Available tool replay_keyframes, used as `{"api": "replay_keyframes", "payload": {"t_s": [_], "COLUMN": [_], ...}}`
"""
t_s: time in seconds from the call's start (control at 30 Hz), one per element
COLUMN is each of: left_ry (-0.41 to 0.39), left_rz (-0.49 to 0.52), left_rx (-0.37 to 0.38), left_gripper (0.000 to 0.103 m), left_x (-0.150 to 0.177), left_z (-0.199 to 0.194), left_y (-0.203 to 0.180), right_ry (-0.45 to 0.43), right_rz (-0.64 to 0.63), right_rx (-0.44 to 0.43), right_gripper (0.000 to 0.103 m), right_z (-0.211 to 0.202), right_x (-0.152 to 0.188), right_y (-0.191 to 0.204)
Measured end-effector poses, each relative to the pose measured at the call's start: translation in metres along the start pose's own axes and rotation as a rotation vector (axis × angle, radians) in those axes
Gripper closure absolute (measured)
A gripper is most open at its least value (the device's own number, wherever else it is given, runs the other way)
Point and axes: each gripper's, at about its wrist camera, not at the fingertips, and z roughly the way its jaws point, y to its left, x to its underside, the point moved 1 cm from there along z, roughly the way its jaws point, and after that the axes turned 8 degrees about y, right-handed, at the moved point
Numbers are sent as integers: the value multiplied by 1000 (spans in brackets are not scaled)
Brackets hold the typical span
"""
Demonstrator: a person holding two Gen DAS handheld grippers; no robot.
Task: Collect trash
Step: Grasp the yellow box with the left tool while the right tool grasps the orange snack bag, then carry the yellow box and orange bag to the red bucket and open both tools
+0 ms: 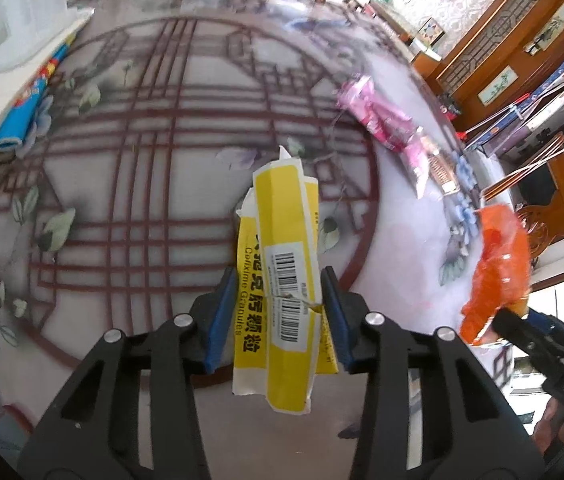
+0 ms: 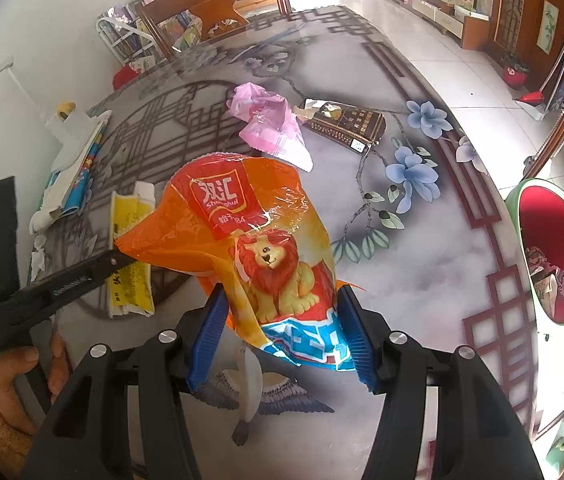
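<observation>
Left claw points down over the surface; a flattened yellow medicine box lies lengthwise between its blue pads; the right pad meets the box edge near the barcode, the left pad sits at the box's other edge, though whether it actually presses I cannot tell; box appears lifted off the surface, its lower end hanging toward the camera.

Right claw closed on an orange snack bag with a lion printed on it; both pads pinch the bag's lower part; the bag stands up crumpled between them; in the left wrist view the same bag shows at the right edge, held aloft beside the surface rim.

Still lying on the surface: a pink wrapper, and touching it a dark printed carton, torn open at one end; a stack of white and blue paper packaging at the far left side.

A green-rimmed bin with red lining stands just off the surface edge to the right, scraps visible inside it.

A hand in a fuzzy tan sleeve grips the left tool's handle.
</observation>
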Motion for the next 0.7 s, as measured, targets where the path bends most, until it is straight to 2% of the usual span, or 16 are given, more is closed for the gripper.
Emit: {"api": "replay_keyframes", "payload": {"t_s": [0.37,0.7], "left_ry": [-89,-108], "left_rz": [87,107], "left_rx": [54,73], "left_gripper": [62,62], "left_x": [-9,-12], "left_z": [-38,-45], "left_y": [-35,-49], "right_ry": [-4,-17], "right_rz": [8,31], "right_rx": [1,10], "right_gripper": [49,49], "right_z": [-2,-7], "right_x": [3,3], "right_y": [-2,-12]}}
